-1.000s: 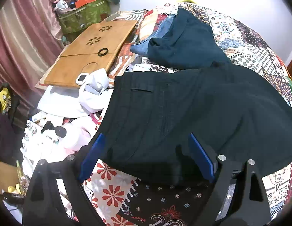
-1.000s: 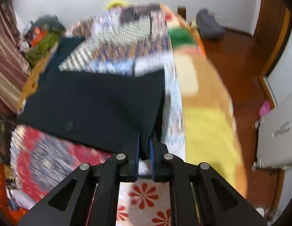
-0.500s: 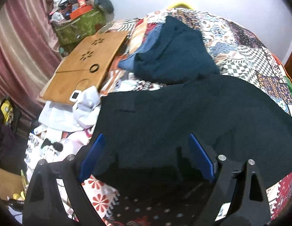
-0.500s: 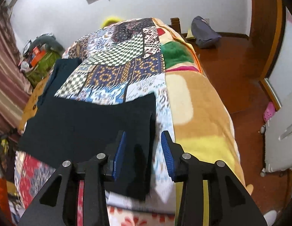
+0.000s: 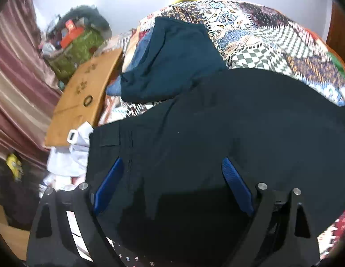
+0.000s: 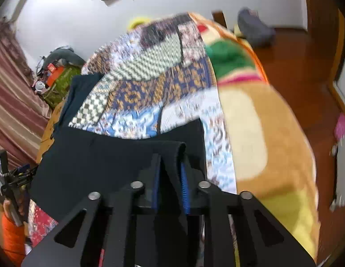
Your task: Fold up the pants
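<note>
Right gripper (image 6: 170, 169) pinches the black cotton pants (image 5: 217, 129) at a raised hem fold. Left gripper (image 5: 172, 182) gapes wide over the waistband, holding nothing. Carry the hem low and even toward the waistband; keep edges aligned.

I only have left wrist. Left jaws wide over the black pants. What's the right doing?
Observer: The right gripper is shut on a bunched fold of the pants at their end near the bed's outer side.
Operator: Anything under that end?
Observer: The patchwork quilt, with an orange-and-yellow blanket beside it.
Operator: Is the left gripper visible from there?
Observer: Only dark hardware at the frame's left edge; too unclear to say.
</note>
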Demonstrator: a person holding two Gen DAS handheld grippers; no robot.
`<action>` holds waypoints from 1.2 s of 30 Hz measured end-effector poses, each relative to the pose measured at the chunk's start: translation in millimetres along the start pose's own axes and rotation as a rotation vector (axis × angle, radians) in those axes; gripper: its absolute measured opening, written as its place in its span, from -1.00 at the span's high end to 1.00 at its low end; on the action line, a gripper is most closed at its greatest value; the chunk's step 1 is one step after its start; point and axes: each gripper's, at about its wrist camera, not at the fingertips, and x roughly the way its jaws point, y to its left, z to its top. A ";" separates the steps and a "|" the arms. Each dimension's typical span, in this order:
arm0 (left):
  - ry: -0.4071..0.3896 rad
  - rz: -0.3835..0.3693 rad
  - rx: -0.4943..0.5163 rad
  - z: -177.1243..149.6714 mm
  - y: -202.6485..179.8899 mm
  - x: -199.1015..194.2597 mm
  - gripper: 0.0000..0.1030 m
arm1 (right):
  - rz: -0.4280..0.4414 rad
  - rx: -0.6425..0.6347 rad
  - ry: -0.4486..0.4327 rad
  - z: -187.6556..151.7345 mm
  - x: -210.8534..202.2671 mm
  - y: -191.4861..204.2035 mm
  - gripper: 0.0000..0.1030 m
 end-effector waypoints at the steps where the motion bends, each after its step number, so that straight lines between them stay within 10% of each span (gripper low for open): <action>1: -0.014 0.025 0.022 -1.1 -4.9 -1.2 -0.76 | -0.005 -0.037 -0.037 -0.1 -6.3 5.5 0.82; 7: -0.037 0.061 0.056 -2.3 -11.1 -2.9 -0.76 | -0.095 -0.174 -0.162 -4.1 -25.2 25.0 0.83; 13: -0.026 0.025 0.019 -3.7 -5.6 -0.2 -0.76 | -0.287 -0.094 -0.102 -3.4 -18.5 -2.5 0.83; 22: -0.031 0.022 0.024 -1.0 -6.1 -4.5 -0.76 | -0.167 -0.063 -0.065 1.5 -35.7 15.1 0.57; 27: -0.056 -0.075 -0.001 18.9 -6.8 -21.7 -0.77 | -0.065 -0.116 -0.043 -6.3 -19.0 60.1 0.07; 36: 0.000 -0.282 0.019 55.2 -48.8 -13.0 -0.87 | 0.103 -0.134 0.082 -11.6 48.3 129.9 0.06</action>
